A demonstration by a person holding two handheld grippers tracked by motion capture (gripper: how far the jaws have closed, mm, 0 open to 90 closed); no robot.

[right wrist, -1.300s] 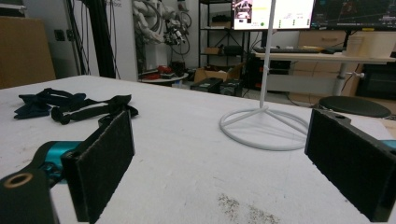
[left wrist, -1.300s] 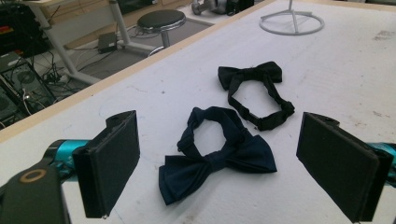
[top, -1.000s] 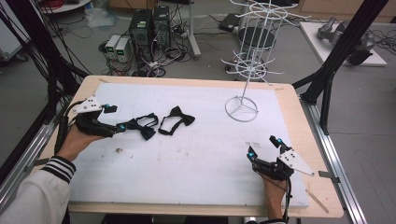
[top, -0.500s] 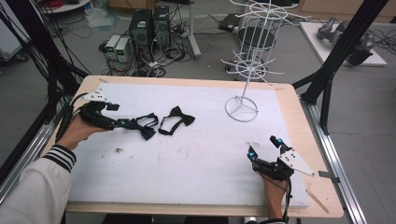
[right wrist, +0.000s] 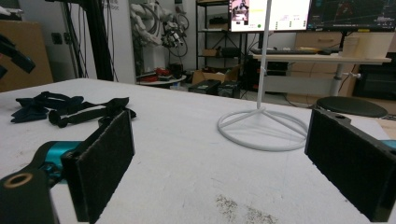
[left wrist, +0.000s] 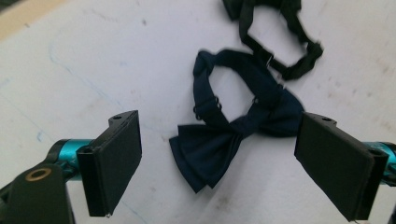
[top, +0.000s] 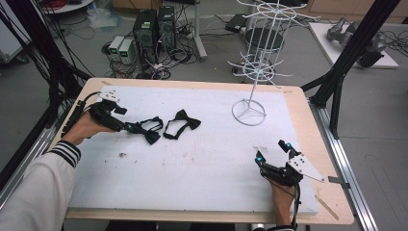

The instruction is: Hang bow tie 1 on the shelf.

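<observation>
A navy bow tie (top: 147,131) lies flat on the white mat, left of centre. My left gripper (top: 129,126) is open and low over it. In the left gripper view the navy bow tie (left wrist: 233,140) lies between the two spread pads (left wrist: 114,161) of the left gripper (left wrist: 223,156), touching neither. A black bow tie (top: 182,122) lies just to its right, and its black strap loop (left wrist: 280,42) is beyond the navy one. My right gripper (top: 272,152) rests open near the front right of the mat, holding nothing (right wrist: 226,158).
A white wire display rack (top: 248,111) stands on its ring base at the back right of the mat, and the rack base (right wrist: 261,126) is ahead of the right jaws. The wooden table edge (top: 332,159) runs along the right. Computers and cables lie on the floor behind.
My left gripper has shifted away from the person and to the right, so its open jaws now straddle the navy bow tie. The right gripper has stayed put.
</observation>
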